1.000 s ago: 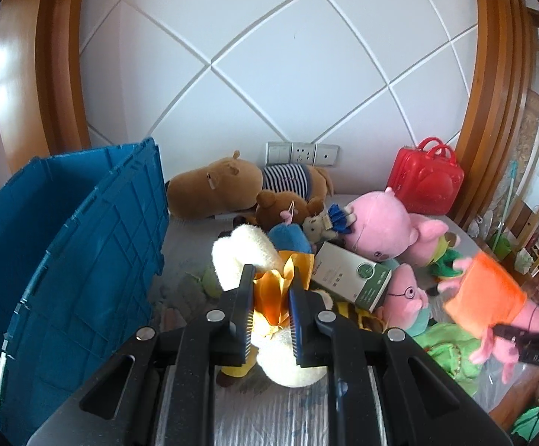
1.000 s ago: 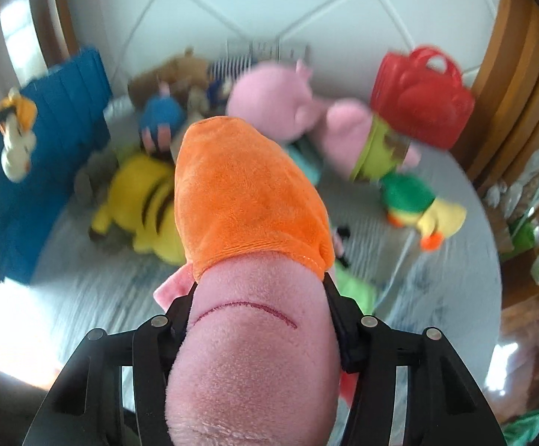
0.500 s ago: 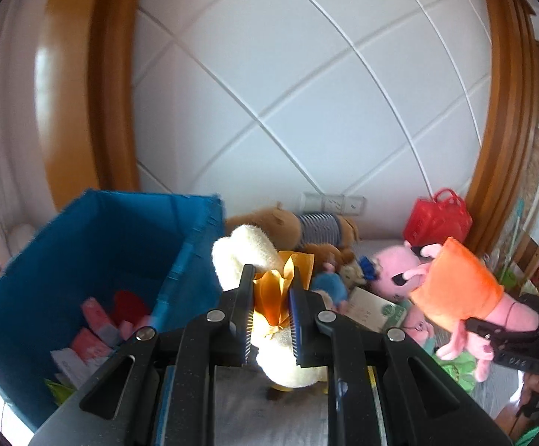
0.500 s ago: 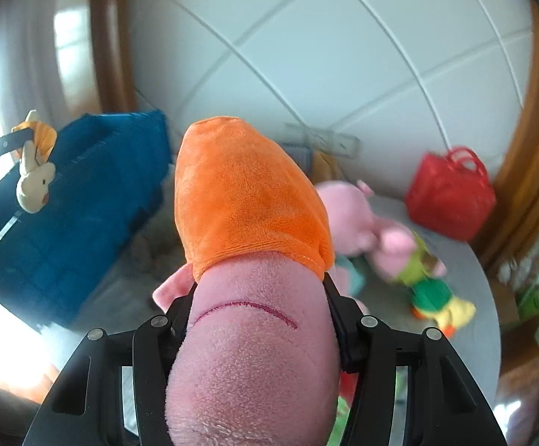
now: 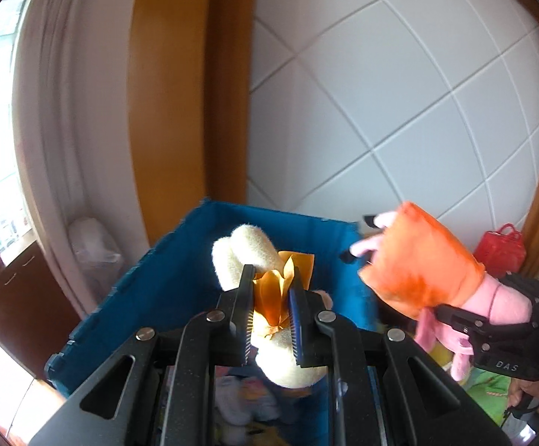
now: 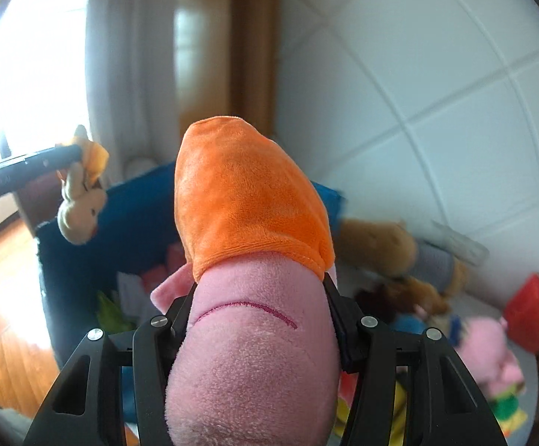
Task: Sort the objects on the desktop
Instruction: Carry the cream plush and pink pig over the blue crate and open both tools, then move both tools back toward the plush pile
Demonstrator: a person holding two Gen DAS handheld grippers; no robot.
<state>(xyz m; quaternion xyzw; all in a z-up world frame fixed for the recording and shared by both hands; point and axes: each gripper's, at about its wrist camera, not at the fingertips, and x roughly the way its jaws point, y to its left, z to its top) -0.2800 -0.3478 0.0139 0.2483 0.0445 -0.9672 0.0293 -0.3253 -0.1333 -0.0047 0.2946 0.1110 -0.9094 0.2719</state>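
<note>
Clamping the pink head of a plush pig point(image 6: 250, 353), the right tool point(image 6: 258, 319) has its jaws about half spread, the soft stuffing bulging between them; the pig's orange dress point(image 6: 247, 200) juts forward beyond the fingertips. The toy looks light and squashy, so a hold on the firm, full head should keep it from slipping, whereas the loose dress would only stretch. The left tool point(image 5: 271, 316) stands narrow, pinched on the orange scarf point(image 5: 273, 293) of a cream plush rabbit point(image 5: 288, 360), whose body dangles below the pads; the scarf is thin fabric and might pull loose, though so light a toy should hang safely. Both toys are held above the open blue crate point(image 5: 165, 286), which already holds a few small things, blurred. Beyond, to the right, more plush animals and a red toy case point(image 6: 537, 308) lie on a grey tabletop point(image 6: 474, 308). Behind rise a white quilted wall panel point(image 5: 399, 111), orange wood trim point(image 5: 180, 93), a pale curtain point(image 5: 57, 111) and a bright window point(image 6: 20, 55).
</note>
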